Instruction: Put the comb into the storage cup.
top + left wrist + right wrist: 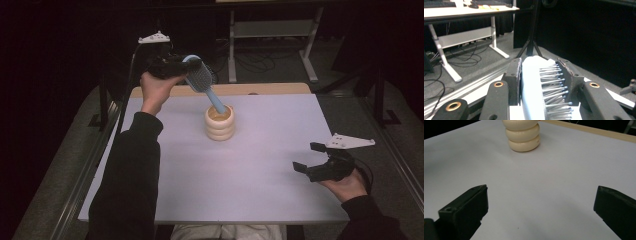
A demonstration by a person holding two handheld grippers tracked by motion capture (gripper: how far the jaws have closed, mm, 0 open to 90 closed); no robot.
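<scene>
Brush going into the cup

The left tongs (187,67) squeeze the blue brush (202,80) by its head, handle tip inside the cream cup (220,123) on the desk (260,160); the right tongs (307,157) sit wide open, holding nothing

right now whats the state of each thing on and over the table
hairbrush: tilted, head clamped in the left gripper, handle tip inside the holder's mouth
ribbed cream holder: upright on the table, apart from the right gripper
left gripper: shut on the hairbrush head, raised above the table's far edge
right gripper: open, nothing between its jaws, low at the table's near right side
table: white top, bare around the holder
</scene>
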